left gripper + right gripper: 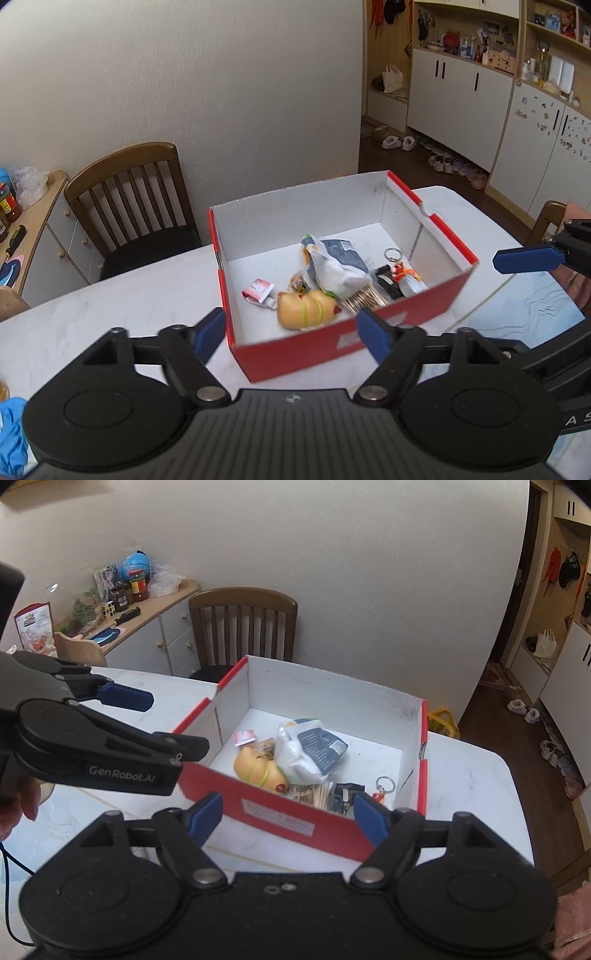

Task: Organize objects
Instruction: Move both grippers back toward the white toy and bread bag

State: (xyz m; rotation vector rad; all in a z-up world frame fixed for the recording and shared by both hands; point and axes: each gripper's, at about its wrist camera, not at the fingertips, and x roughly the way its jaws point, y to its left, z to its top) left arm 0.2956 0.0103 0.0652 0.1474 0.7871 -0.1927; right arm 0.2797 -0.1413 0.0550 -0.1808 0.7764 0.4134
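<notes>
Shoebox (332, 343): red, open, on white desk (110, 306) | contents: hot-dog toy (306, 308), white pouch (336, 266), toothpick bundle (365, 299), keyring (390, 254) | left gripper (291, 334): before shoebox near wall, jaws apart, empty | right gripper (288, 814): same wall, jaws apart, empty

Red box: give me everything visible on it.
The red box is an open, lidless cardboard shoebox, red outside, white inside, with a pale label on its near wall. It sits upright and flat on the white table. One rim is torn. Inside lie a toy hot dog, a white packet, a keyring and other small items. Neither gripper touches it.
</notes>
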